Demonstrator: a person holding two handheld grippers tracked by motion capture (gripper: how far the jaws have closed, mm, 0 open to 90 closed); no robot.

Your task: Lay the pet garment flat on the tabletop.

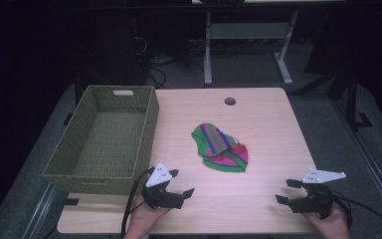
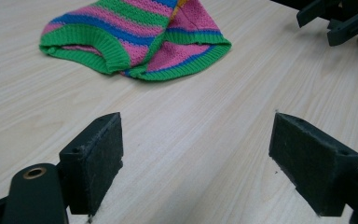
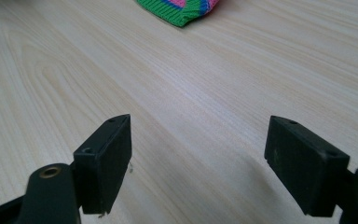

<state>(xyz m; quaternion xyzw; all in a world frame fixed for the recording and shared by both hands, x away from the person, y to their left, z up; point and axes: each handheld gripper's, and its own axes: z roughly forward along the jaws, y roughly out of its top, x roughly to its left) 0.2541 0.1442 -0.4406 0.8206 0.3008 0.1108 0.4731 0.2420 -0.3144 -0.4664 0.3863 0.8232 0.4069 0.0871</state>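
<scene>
Nearest to me, at the front edge of the pale wood worktop (image 1: 268, 129), my left hand (image 1: 142, 219) holds the left claw (image 1: 181, 184), its two black jaws spread wide with nothing between them; a grey three-cornered plate sits on top and a black cable trails off toward me. In the left gripper view the same jaws stand apart over bare wood. At the front right, my right hand (image 1: 331, 224) holds the right claw (image 1: 286, 191), likewise spread and empty, its jaws pointing left across the worktop; the right gripper view shows the wide gap between its pads (image 3: 105, 163) above bare wood grain. Farther in, near the middle of the worktop and well apart from both claws, lies a crumpled knitted garment (image 1: 221, 148) striped in green, pink and blue, with green ribbed edges; it rests flat on the wood. To the left, a green woven basket (image 1: 149, 124) with a cut-out handle stands on the worktop's left side, overhanging its left edge. Beyond the garment, a round hole (image 1: 230, 101) pierces the worktop near its far edge.
</scene>
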